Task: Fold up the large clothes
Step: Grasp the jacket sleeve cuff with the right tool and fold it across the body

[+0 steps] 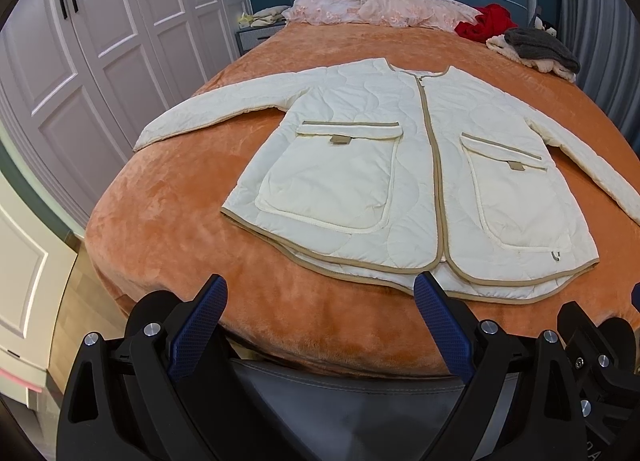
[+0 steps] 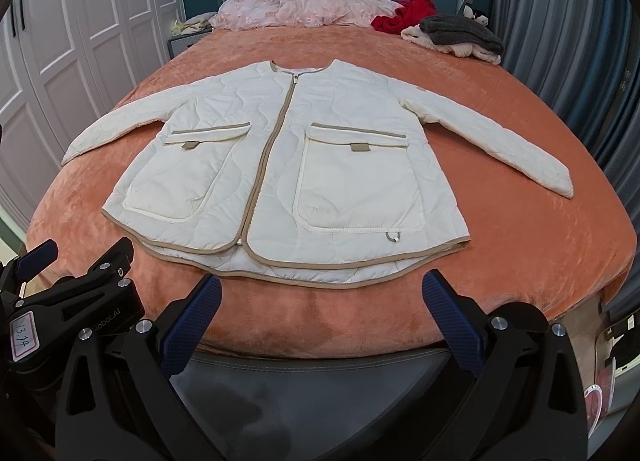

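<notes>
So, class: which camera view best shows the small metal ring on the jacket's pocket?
The right wrist view: the metal ring sits near centre, clearly visible below the pocket on the jacket. In the left wrist view the ring appears smaller, off to the side.

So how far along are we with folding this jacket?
Done: the white jacket lies flat, front up and zipped, on the orange bedspread, both sleeves spread out. In hand: nothing; the left claw and right claw hover open near its hem. Left: every fold.
</notes>
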